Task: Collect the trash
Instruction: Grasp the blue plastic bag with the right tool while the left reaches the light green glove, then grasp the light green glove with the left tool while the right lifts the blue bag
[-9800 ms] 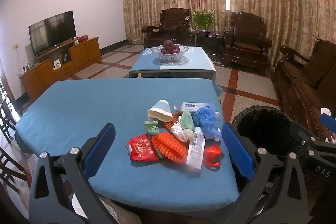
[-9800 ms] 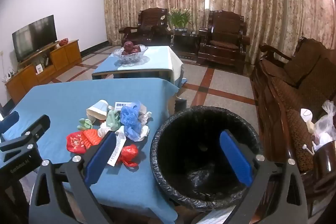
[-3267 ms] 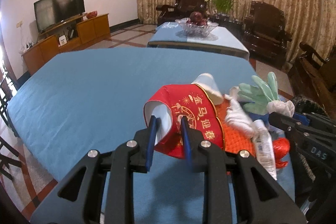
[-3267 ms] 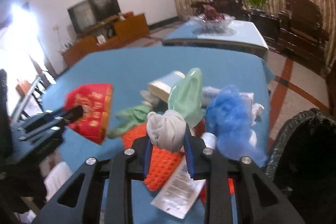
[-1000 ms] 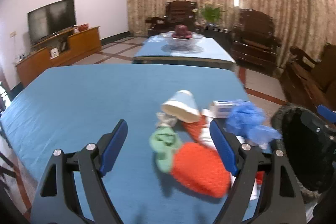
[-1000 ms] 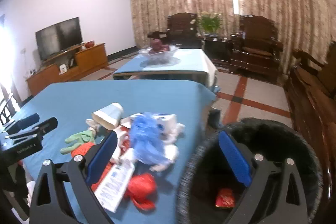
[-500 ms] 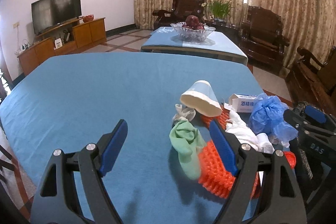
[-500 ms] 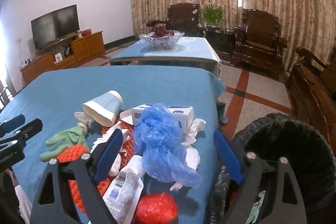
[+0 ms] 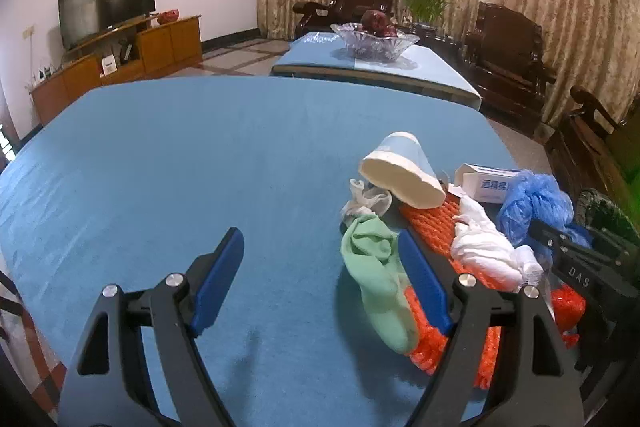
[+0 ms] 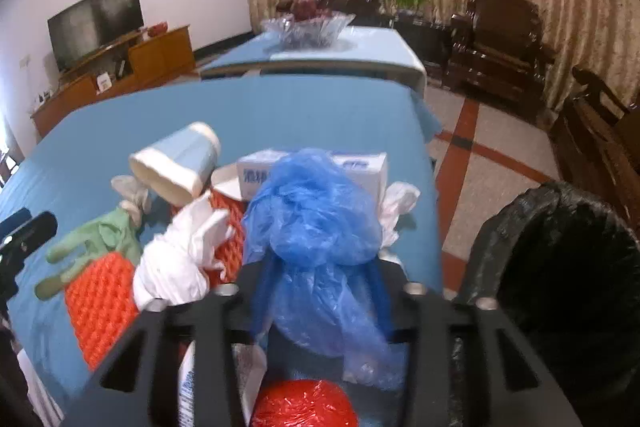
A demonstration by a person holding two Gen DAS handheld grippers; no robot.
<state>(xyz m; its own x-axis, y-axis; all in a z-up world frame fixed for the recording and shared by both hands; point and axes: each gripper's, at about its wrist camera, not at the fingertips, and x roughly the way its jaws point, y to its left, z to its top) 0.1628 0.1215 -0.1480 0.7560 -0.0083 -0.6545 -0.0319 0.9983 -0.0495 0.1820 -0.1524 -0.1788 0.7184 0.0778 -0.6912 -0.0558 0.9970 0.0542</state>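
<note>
Across the lower half of the left wrist view, the left hand-held gripper (image 9: pixel 320 267) stands with its jaws wide apart and nothing between them, above the blue counter (image 9: pixel 180 167). Its right blue pad (image 9: pixel 424 283) is just beside a green glove (image 9: pixel 380 279) that lies partly on an orange mesh piece (image 9: pixel 440 327). Toward the right of that frame the trash lies in one heap: a paper cup (image 9: pixel 404 171) on its side, a crumpled white glove (image 9: pixel 484 247), a white box (image 9: pixel 486 183) with blue print, and a red plastic piece (image 9: pixel 566 307) at the right edge. The right hand-held gripper's black body shows at the far right of this view, next to the blue plastic bag (image 9: pixel 532 203).

At the lower centre of the right wrist view, the right hand-held gripper (image 10: pixel 320 291) has its jaws narrowed around the blue plastic bag (image 10: pixel 316 235); the bag fills the gap between them and hides most of the pads, and its upper part bulges over the black frame. The white box (image 10: pixel 360 167) sits behind the bag, the paper cup (image 10: pixel 176 163) is in the left middle of the frame, and the white glove (image 10: pixel 176 259) lies over the orange mesh piece (image 10: pixel 100 299). A red ball of plastic (image 10: pixel 304 407) is at the bottom edge. On the right side of the frame stands the trash bin (image 10: pixel 568 267), lined with a black bag, beside the counter (image 10: pixel 300 107) edge.
</note>
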